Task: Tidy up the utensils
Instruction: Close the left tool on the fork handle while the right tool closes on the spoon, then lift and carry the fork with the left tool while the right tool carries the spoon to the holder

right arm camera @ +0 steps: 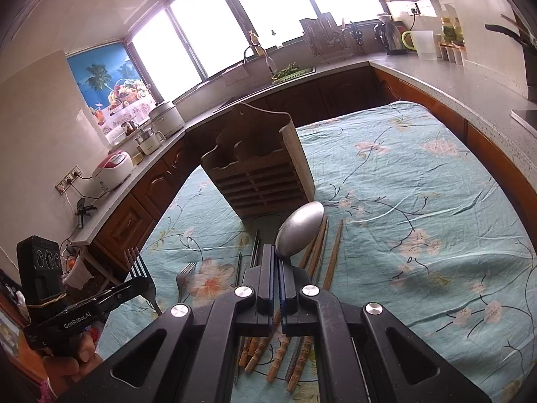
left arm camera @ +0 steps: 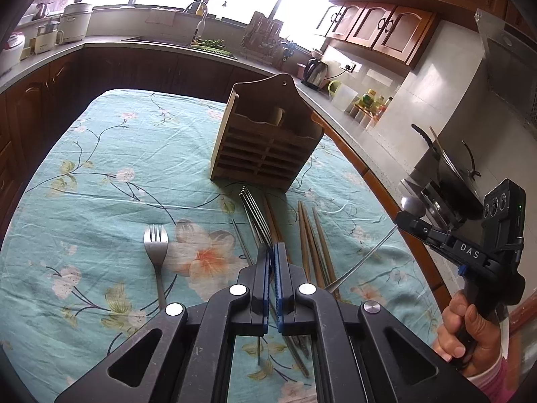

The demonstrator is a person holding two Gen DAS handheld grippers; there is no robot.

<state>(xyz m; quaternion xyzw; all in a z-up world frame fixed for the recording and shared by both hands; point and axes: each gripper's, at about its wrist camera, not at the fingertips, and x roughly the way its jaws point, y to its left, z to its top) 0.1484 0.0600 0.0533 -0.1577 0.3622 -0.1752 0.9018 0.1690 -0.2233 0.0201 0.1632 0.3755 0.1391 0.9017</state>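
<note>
You are working over a tablecloth (left arm camera: 110, 154) whose left side is lying open, with only a lone fork (left arm camera: 155, 245) resting on it. The wooden holder (left arm camera: 265, 134) is standing toward the far edge, blocking the middle. Loose chopsticks (left arm camera: 313, 241) are lying on the cloth in front of it. In the right wrist view, the cloth's right half (right arm camera: 419, 201) is lying bare up to the counter (right arm camera: 470, 84).

We see a table draped in a teal floral cloth (left arm camera: 110, 168). A wooden utensil holder (left arm camera: 265, 137) stands on it; in front of the holder lie a fork (left arm camera: 156, 245), bamboo chopsticks (left arm camera: 313, 241) and metal chopsticks (left arm camera: 240, 238).
</note>
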